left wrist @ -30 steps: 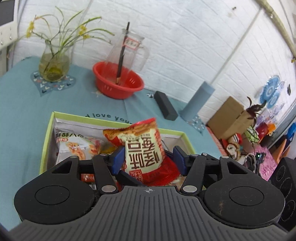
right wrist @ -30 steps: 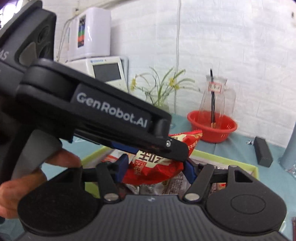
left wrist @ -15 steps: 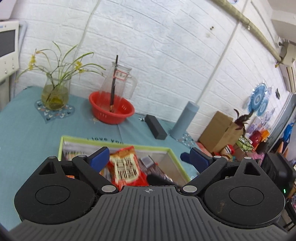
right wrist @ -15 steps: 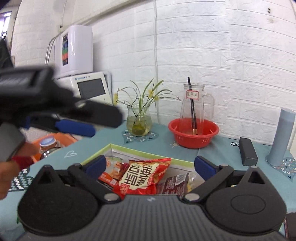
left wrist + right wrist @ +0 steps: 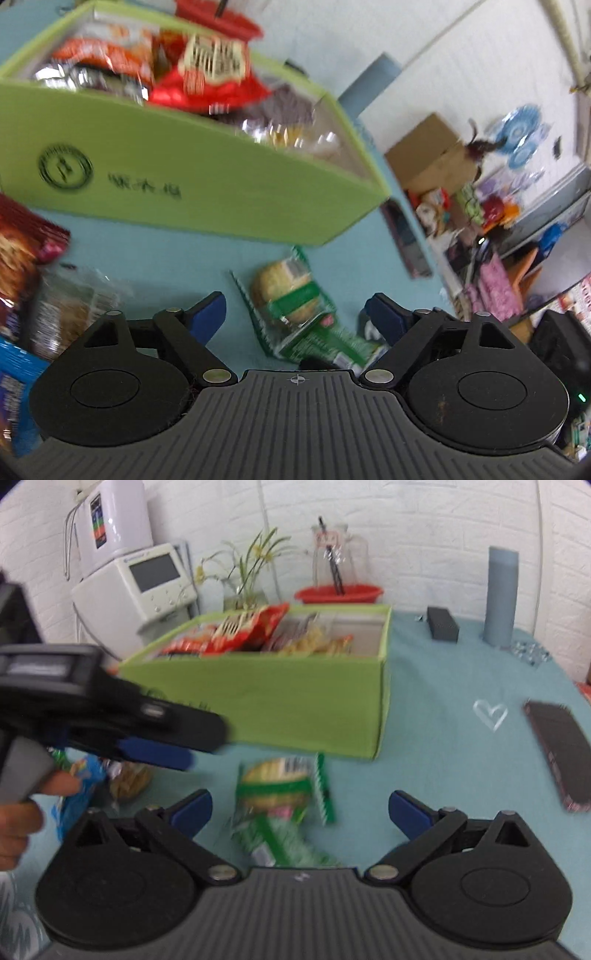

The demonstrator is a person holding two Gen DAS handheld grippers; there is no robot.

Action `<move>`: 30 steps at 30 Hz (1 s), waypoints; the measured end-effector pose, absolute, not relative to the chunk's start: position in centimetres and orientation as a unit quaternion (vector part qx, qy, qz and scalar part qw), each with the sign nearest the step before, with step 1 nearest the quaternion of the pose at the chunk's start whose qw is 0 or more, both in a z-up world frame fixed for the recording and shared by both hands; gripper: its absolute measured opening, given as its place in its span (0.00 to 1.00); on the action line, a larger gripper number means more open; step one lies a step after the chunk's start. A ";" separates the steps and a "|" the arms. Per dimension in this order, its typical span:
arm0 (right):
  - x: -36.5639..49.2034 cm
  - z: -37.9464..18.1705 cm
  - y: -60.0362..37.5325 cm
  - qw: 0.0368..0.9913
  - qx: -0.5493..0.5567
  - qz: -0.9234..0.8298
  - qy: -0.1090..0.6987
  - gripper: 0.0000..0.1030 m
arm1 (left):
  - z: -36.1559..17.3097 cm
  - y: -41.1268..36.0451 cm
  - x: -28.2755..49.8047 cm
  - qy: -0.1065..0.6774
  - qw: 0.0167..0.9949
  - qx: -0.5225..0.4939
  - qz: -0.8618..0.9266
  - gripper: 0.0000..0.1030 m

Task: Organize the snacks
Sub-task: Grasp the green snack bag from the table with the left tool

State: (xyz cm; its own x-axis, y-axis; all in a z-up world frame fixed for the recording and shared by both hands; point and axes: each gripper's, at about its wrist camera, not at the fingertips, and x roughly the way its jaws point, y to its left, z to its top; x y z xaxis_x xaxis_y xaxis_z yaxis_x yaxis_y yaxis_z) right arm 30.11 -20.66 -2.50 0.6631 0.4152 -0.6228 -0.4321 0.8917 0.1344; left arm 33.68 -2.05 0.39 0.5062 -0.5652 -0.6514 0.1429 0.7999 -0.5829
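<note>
Both tools over green snack packet, jaws apart, nothing gripped.

Left tool (image 5: 295, 314) and right tool (image 5: 299, 810) face the green-wrapped packet (image 5: 295, 306) lying flat on the teal worktop (image 5: 443, 701), just in front of the green box (image 5: 295, 698). Box holds a red bag (image 5: 251, 627) among other snacks. Frames blurred.

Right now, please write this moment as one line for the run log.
left hand-held gripper: open, empty | right hand-held gripper: open, empty | green snack pack: on tablecloth before green box | red bag: in box
</note>
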 end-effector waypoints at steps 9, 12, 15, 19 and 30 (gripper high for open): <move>26.8 -3.6 -16.9 0.899 -0.034 0.273 0.339 0.98 | -0.3 -3.4 31.6 0.461 0.836 -0.187 -0.230 0.41; 25.6 -3.7 -15.9 0.897 -0.030 0.286 0.337 0.98 | -0.5 -2.0 30.1 0.464 0.829 -0.204 -0.238 0.40; 23.9 -3.8 -14.7 0.896 -0.031 0.293 0.331 0.98 | -0.6 -0.8 28.3 0.461 0.827 -0.210 -0.244 0.39; 21.7 -3.9 -13.6 0.899 -0.029 0.291 0.327 0.98 | -0.6 0.2 25.6 0.458 0.827 -0.215 -0.247 0.39; 20.3 -4.0 -14.1 0.917 0.046 0.239 0.315 0.99 | 0.9 2.5 23.7 0.422 0.847 -0.222 -0.236 0.73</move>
